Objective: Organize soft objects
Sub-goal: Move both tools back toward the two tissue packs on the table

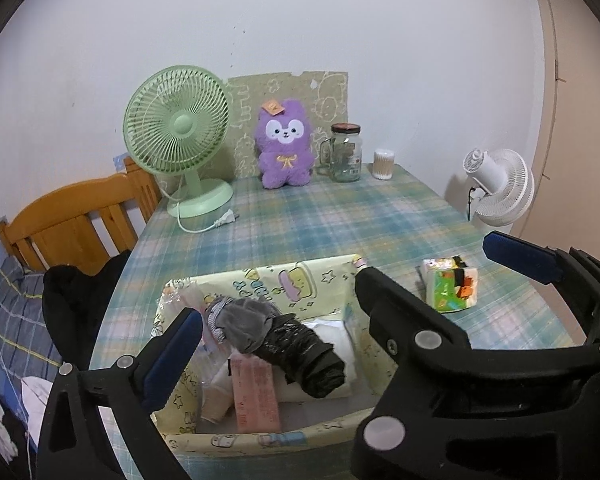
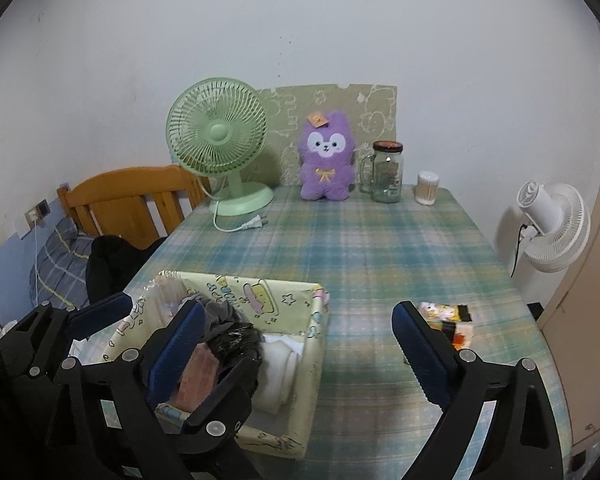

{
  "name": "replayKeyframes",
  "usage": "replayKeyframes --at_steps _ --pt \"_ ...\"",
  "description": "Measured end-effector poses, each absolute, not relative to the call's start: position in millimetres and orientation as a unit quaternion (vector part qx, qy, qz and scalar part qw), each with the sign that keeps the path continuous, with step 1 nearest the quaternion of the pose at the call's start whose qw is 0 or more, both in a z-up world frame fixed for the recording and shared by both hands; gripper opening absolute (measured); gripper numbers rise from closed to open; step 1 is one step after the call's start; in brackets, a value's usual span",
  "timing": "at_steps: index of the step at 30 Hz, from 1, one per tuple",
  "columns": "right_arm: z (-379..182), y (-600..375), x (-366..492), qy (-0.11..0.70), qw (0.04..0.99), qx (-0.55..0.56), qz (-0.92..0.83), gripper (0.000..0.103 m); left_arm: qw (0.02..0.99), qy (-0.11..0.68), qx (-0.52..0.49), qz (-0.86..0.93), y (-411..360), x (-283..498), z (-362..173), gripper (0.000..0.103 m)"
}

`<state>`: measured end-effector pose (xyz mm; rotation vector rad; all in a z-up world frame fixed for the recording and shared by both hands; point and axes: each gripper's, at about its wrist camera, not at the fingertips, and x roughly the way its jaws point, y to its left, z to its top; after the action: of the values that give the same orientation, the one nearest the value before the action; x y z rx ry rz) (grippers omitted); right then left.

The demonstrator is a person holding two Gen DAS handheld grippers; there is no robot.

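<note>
A yellow cartoon-print box (image 1: 320,280) (image 2: 296,300) stands near the front of the plaid table. In it lie a grey cloth bundle (image 1: 246,320) (image 2: 216,318), a black plastic-bag roll (image 1: 304,354), white folded cloth (image 1: 332,330) (image 2: 280,360) and a pink packet (image 1: 256,392). My left gripper (image 1: 300,316) hangs open and empty over the box; its right finger is hidden behind the right gripper's black finger. My right gripper (image 2: 298,312) is open and empty, its left finger over the box and its right finger beside a colourful small pack (image 1: 450,288) (image 2: 448,324). A purple plush (image 1: 286,146) (image 2: 326,158) sits at the back.
Along the back stand a green fan (image 1: 178,128) (image 2: 220,132), its loose plug (image 1: 226,220), a lidded glass jar mug (image 1: 344,152) and a cotton-swab tub (image 1: 383,164). A white fan (image 1: 500,188) stands off the right edge. A wooden headboard (image 1: 72,220) and dark cloth (image 1: 80,300) are at the left.
</note>
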<state>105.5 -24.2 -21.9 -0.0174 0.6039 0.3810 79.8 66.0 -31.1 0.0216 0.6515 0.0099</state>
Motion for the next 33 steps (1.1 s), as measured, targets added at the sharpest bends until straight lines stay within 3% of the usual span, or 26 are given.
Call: replayKeyframes --at_steps 33 --pt "8.7 -124.3 84.2 0.256 0.959 0.010 0.119 0.103 0.959 0.282 0.023 -0.021 -33.9 66.5 -0.6 0.103"
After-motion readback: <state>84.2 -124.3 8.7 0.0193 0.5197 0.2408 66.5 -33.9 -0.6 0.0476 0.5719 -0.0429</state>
